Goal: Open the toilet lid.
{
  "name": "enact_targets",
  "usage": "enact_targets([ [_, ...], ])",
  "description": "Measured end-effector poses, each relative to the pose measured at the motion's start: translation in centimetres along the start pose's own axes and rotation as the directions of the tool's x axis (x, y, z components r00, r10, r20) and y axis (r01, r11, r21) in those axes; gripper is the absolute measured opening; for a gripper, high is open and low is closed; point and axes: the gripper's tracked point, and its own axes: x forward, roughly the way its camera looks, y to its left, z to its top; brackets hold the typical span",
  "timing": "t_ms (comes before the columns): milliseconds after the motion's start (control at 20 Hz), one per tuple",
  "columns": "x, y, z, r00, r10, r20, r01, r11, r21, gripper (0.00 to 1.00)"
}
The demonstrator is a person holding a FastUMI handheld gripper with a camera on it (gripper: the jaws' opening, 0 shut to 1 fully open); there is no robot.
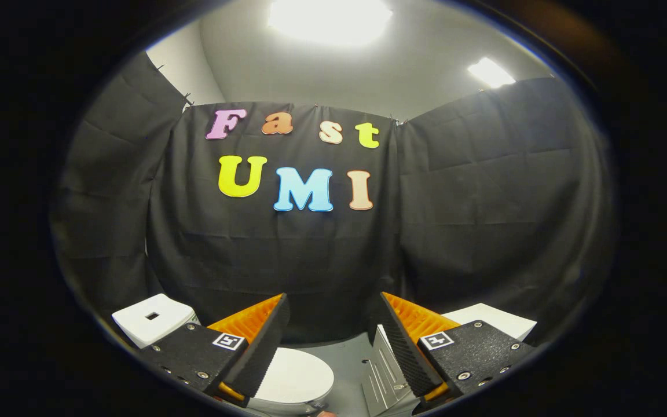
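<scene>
My tongs (330, 353) hang spread wide with nothing between the fingers, held high and looking toward the booth's black cloth wall. The toilet sits low beneath them, its lid (296, 376) down and closed, showing in the gap beside my left finger, with the tank (151, 318) beyond it. A ridged metal piece (383, 370) lies beside my right finger.

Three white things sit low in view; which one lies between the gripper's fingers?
The rounded white toilet lid, closed, below the open gripper. The boxy white cistern sits beyond the left finger; the flat white block beyond the right.
</scene>
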Motion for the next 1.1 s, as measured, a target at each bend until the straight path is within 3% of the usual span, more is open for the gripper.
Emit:
enact_targets([
  [800,0.9,0.6,-2.1,0.999,0.025,-0.023,-0.025,1.000,-0.001,0.94],
  [1100,2.5,3.1,-6.0,0.995,0.071,-0.071,-0.070,0.998,0.006,0.95],
])
